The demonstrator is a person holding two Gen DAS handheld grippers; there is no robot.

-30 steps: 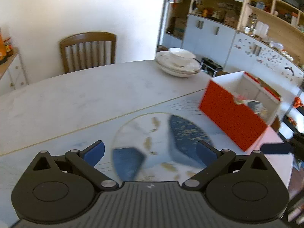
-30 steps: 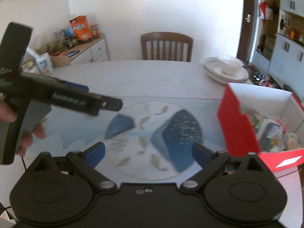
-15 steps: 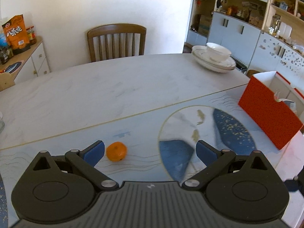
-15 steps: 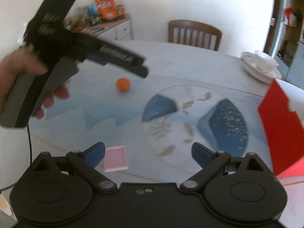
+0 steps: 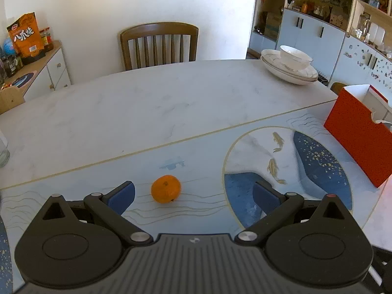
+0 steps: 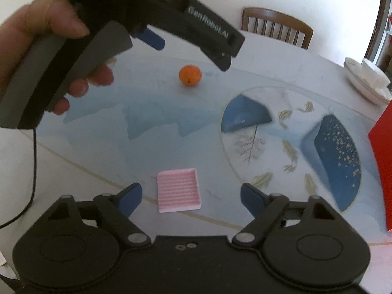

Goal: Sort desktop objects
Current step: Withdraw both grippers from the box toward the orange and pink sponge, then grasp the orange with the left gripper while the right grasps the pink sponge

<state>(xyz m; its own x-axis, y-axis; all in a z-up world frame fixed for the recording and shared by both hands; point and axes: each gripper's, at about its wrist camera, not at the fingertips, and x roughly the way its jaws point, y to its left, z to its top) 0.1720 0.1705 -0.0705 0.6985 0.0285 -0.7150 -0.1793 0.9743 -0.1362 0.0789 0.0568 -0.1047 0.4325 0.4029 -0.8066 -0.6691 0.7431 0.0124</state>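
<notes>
orange mandarin (image 5: 166, 189), pink ridged pad (image 6: 178, 190), apart

Home dining room, wooden chair (image 5: 159, 45), stacked dishes (image 5: 289, 67), pantry shelves (image 5: 318, 2), marble table (image 5: 147, 107)

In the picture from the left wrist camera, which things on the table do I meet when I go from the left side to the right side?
Glass at the left edge → orange → stack of white dishes → red box.
</notes>
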